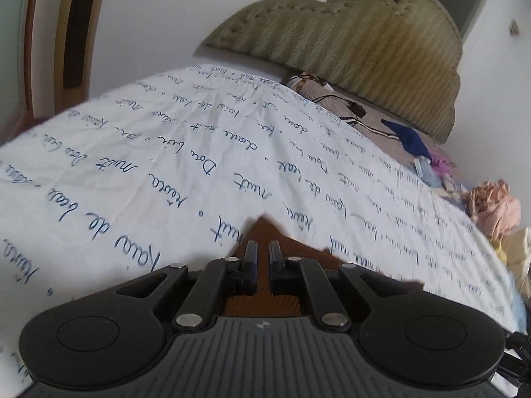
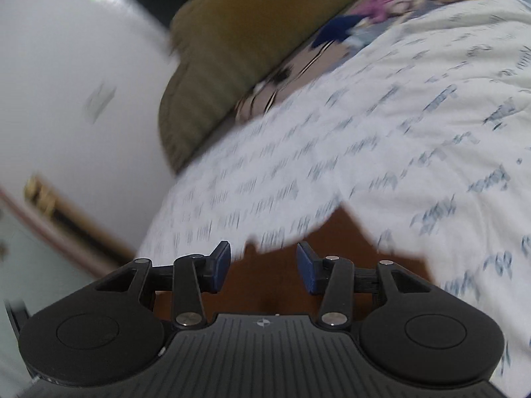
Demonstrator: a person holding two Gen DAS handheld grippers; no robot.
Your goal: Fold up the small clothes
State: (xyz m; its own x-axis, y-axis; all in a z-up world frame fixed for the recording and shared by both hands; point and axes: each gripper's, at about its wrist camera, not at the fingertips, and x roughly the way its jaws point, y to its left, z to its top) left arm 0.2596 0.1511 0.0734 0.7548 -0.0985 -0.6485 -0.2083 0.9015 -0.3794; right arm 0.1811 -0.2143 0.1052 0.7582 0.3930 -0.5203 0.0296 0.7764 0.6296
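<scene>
Left wrist view first: the left gripper (image 1: 263, 248) has its jaws drawn almost together, only a thin slit between the blue pads. A rust-brown garment (image 1: 262, 232) runs between and under the fingers and ends in a pointed corner just ahead of the tips. Whether the pads actually pinch the cloth cannot be told from this angle. The brown piece's long axis lies along the line of the fingers, and its point aims away from the camera, toward the headboard (image 1: 365, 56). It lies over a white bedspread with blue handwriting (image 1: 166, 152), which fills the space to the left of the jaws and ahead of them. Farther ahead and to the right of the jaws lies a heap of small clothes: a dark blue piece (image 1: 410, 139), then a crumpled pink piece (image 1: 494, 205), both well apart from the gripper.

Right wrist view, heavily blurred: the right gripper (image 2: 264, 258) has its jaws standing clearly apart. The same rust-brown garment (image 2: 265, 285) lies below and between the fingers, and neither pad presses on it. Here the cloth widens to the right of the jaws and rises to a peak ahead and right of the right fingertip, so its point again faces away from the camera. The white bedspread (image 2: 415, 132) spreads ahead and to the right.
</scene>
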